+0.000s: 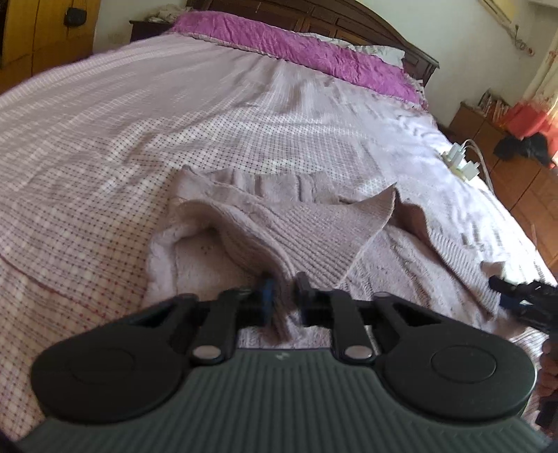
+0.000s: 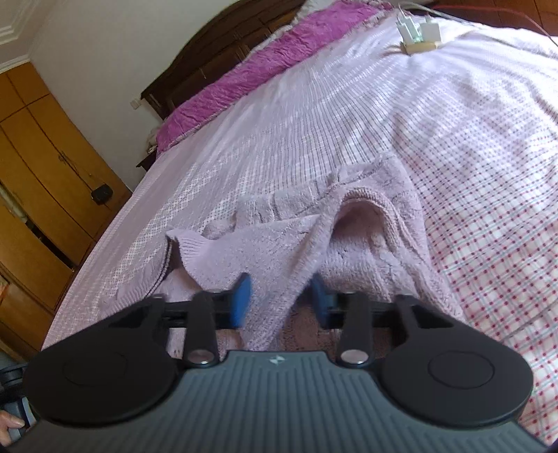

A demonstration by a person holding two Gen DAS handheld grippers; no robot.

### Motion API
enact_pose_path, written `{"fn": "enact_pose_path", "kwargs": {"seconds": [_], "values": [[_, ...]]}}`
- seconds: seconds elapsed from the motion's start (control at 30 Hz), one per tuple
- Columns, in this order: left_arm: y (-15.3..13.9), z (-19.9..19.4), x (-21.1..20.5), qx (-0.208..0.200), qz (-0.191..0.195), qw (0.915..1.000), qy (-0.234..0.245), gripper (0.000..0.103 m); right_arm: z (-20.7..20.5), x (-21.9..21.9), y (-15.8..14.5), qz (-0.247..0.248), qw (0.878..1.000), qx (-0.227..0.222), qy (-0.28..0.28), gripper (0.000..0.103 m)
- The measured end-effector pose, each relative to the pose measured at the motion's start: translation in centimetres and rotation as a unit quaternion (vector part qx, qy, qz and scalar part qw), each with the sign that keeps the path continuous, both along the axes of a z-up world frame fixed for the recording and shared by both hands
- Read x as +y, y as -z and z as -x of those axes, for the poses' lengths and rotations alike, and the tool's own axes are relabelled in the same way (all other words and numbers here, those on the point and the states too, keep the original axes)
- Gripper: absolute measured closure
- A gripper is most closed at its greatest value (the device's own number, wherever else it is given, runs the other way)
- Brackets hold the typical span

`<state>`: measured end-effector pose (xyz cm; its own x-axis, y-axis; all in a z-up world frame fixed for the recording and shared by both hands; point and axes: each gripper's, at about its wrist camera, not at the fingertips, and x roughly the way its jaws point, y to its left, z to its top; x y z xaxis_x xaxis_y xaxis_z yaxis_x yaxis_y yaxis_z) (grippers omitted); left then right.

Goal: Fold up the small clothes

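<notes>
A small lilac knitted sweater (image 1: 307, 223) lies on the checked bedspread (image 1: 104, 139), its near hem lifted. My left gripper (image 1: 285, 292) is shut on the sweater's edge, and cloth runs up from between its fingers. In the right wrist view the sweater (image 2: 348, 244) rises in a fold. My right gripper (image 2: 280, 296) holds a thick bunch of that knit between its blue pads (image 2: 242, 296). The right gripper also shows at the right edge of the left wrist view (image 1: 519, 296), at the sweater's other corner.
A purple quilt (image 1: 296, 45) lies along the dark wooden headboard (image 1: 366, 24). White chargers with a cable (image 1: 460, 160) sit on the bed's right side. A wooden wardrobe (image 2: 42, 167) stands left of the bed, and low cabinets (image 1: 505, 156) to the right.
</notes>
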<state>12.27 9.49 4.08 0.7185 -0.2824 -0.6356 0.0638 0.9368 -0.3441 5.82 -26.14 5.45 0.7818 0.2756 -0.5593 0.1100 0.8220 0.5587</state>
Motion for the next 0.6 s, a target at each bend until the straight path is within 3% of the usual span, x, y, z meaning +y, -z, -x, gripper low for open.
{"fn": "enact_pose_path", "kwargs": {"seconds": [0.1,0.23,0.4,0.6], "values": [[-0.6,-0.7,0.9,-0.007,0.041,0.9991,0.005,0.090,-0.5,-0.6,0.0,-0.029,1.000,-0.001,0.000,0.092],[-2.2,-2.4,2.1,-0.036,0.069,0.9969,-0.010,0.090,-1.3,-2.1,-0.8,-0.073,0.997,-0.024,0.008,0.093],[-3.6,-6.0,3.3,-0.060,0.049,0.9956,-0.053,0.091,-4.0,-4.5,-1.8,-0.097,0.994,-0.038,0.040,0.094],[-1.6,-11.1,4.4,-0.019,0.047,0.9951,-0.085,0.089,-9.0,-6.8,-0.6,-0.116,0.989,-0.014,0.090,0.092]]}}
